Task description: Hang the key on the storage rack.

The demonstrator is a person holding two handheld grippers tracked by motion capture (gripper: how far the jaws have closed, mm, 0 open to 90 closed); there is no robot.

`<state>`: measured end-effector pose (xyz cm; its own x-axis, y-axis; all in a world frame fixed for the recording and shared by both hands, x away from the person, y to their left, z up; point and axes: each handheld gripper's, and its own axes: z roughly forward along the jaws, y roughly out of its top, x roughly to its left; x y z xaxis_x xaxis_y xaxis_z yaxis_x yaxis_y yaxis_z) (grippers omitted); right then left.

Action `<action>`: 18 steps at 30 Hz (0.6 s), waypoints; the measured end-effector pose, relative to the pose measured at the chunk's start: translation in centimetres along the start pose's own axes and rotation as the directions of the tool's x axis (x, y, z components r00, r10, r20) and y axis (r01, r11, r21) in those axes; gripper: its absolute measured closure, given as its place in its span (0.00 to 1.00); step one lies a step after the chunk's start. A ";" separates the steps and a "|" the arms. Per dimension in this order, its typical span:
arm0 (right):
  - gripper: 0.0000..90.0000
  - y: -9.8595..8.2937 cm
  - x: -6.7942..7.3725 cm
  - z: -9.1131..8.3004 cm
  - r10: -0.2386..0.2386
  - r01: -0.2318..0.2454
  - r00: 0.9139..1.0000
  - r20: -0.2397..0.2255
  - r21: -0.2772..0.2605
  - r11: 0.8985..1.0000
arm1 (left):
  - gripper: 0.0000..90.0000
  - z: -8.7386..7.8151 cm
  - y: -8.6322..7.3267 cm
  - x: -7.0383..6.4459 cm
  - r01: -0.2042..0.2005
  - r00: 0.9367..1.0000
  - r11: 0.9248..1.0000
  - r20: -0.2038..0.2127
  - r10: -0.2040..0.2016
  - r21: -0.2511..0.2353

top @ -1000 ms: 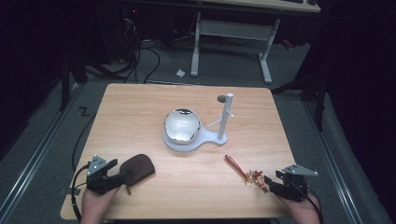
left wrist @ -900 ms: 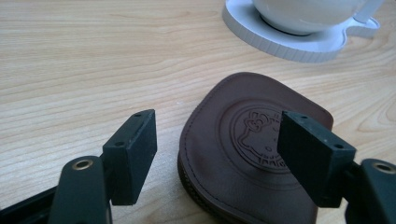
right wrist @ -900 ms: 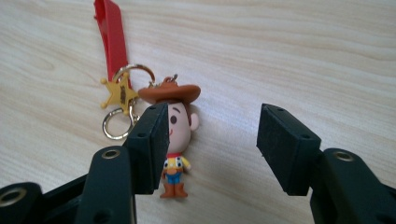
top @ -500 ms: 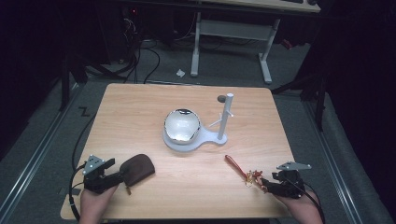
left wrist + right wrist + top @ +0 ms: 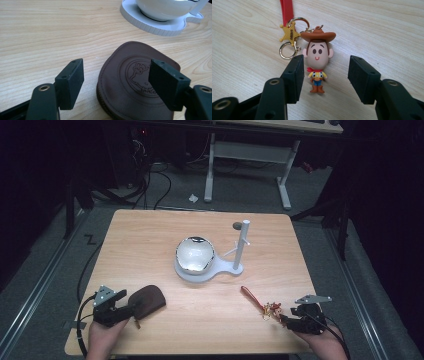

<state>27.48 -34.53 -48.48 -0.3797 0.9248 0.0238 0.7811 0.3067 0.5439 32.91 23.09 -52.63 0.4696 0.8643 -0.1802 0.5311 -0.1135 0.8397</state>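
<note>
L gripper (image 5: 116,82) is straddling pouch (image 5: 136,77), R gripper (image 5: 324,75) framing keychain (image 5: 317,62) bottom-centre, both w/ jaws apart, prob. lining up for grasps.

The pouch (image 5: 135,82) is dark brown leather with an embossed round emblem. The cowboy figure (image 5: 318,58) wears a brown hat, red neckerchief, yellow shirt, beside a yellow star (image 5: 290,34) and red strap (image 5: 287,10). The tabletop (image 5: 150,245) is pale woodgrain.

high view – overhead, far | gripper views – close, table-level (image 5: 150,235)
</note>
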 end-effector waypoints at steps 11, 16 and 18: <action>0.63 1.0 -0.6 0.9 -0.004 0.009 0.999 -0.052 0.089 0.996 | 0.32 -0.2 -0.1 -0.1 -0.009 1.000 1.000 -0.005 0.009 -0.002; 0.63 2.3 -0.9 1.5 -0.010 0.018 0.998 -0.058 0.145 0.989 | 0.32 -0.1 0.1 -0.1 -0.018 1.000 1.000 0.000 0.018 -0.001; 0.63 2.7 -0.9 1.6 -0.005 0.015 0.998 -0.063 0.161 0.987 | 0.32 -0.1 0.2 -0.3 -0.025 1.000 1.000 0.003 0.025 -0.001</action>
<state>30.73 -34.17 -48.31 -0.4144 0.9071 0.0738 0.8448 0.3533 0.4018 32.81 22.89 -52.40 0.4850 0.8597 -0.1604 0.5183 -0.1349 0.8445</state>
